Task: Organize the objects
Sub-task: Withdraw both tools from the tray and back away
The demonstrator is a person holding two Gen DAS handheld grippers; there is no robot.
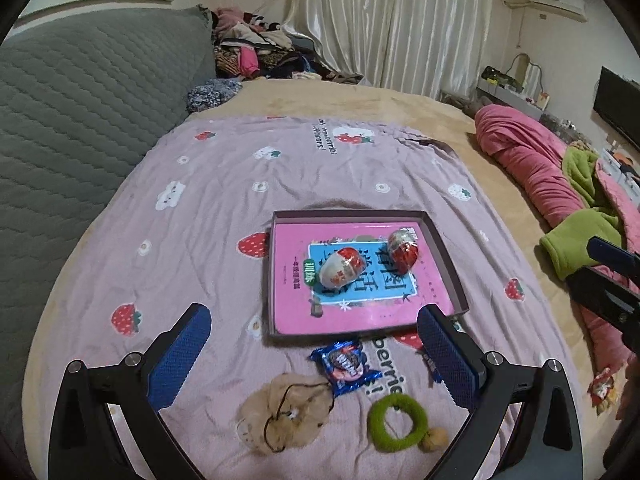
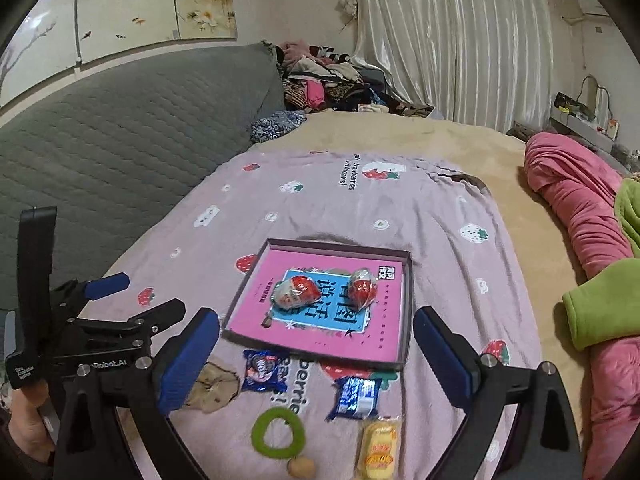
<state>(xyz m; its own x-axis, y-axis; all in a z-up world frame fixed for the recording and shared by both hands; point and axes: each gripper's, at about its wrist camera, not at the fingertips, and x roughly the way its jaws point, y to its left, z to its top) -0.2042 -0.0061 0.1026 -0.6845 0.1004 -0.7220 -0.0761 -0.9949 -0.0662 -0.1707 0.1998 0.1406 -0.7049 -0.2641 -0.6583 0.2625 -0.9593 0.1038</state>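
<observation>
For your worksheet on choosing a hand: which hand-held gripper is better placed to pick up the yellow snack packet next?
Probably the right hand-held gripper: open, with the yellow snack packet lying between its fingers; the left view doesn't show it.

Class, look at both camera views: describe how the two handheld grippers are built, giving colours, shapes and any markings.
Both the left gripper and the right gripper have black frames shaped like a wide fork, silver round bolts at the joints, and flat blue textured pads lining the jaws. In the right view the left gripper's body carries white lettering.
</observation>
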